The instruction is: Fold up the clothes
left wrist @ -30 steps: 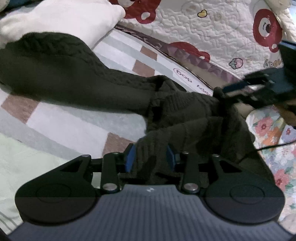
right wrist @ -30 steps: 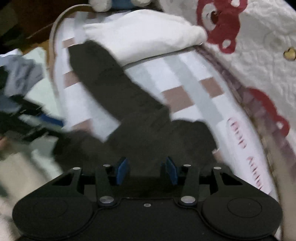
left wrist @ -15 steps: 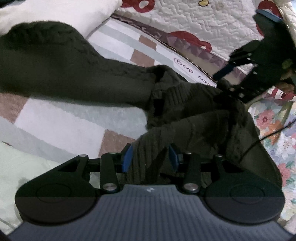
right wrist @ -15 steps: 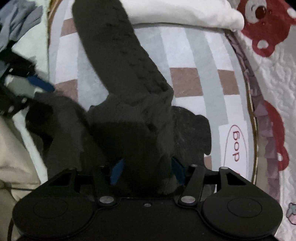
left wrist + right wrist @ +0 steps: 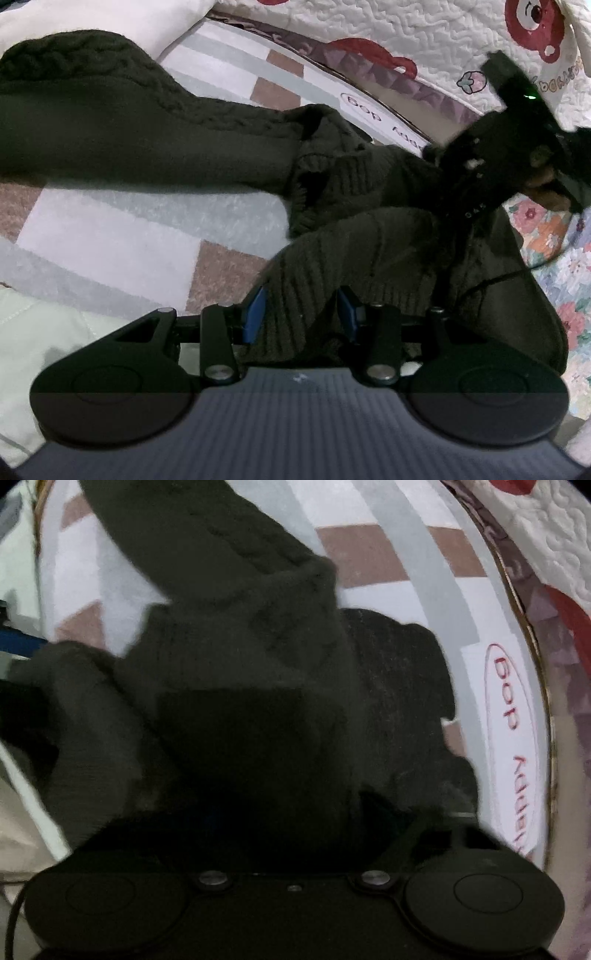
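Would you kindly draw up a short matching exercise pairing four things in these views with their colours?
Things:
1. sweater
2. pads of the left gripper
3. bear print on the quilt
4. pillow

Colours:
A. blue
B. white
C. dark olive green
D. red

Pairs: 1-C, 2-A, 3-D, 4-B
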Tool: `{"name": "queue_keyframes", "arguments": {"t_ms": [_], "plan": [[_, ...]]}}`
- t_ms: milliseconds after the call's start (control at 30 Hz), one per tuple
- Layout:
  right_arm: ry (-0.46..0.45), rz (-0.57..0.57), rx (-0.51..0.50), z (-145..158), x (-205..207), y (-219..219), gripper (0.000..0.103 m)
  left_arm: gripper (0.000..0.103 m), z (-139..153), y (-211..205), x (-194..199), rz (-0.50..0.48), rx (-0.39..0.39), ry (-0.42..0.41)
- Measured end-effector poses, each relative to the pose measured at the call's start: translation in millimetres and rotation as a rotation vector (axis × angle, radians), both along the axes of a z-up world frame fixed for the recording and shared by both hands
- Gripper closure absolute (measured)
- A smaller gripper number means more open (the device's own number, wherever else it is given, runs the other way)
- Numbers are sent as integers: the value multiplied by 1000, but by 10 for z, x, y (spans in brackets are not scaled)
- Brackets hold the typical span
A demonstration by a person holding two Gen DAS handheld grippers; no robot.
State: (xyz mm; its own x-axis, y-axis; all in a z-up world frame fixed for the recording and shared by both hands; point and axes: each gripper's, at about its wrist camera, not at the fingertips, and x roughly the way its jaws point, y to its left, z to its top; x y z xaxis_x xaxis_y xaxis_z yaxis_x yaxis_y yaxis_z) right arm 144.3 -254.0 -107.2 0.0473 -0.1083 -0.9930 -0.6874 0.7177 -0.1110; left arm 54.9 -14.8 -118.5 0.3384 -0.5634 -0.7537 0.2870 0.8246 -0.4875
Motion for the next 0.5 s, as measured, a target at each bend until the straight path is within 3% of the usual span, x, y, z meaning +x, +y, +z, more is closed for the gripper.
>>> {"name": "queue_keyframes", "arguments": {"t_ms": [133, 300, 500], "plan": [[-189, 39, 20, 327, -317, 89, 87, 61, 1, -12, -10, -1, 8, -1], [-470, -164, 117, 950, -468, -278, 88, 60, 15, -42, -36, -14, 14, -28], [-662, -371, 168, 1181, -637, -864, 89, 59, -47, -86, -13, -41, -22, 22]]}}
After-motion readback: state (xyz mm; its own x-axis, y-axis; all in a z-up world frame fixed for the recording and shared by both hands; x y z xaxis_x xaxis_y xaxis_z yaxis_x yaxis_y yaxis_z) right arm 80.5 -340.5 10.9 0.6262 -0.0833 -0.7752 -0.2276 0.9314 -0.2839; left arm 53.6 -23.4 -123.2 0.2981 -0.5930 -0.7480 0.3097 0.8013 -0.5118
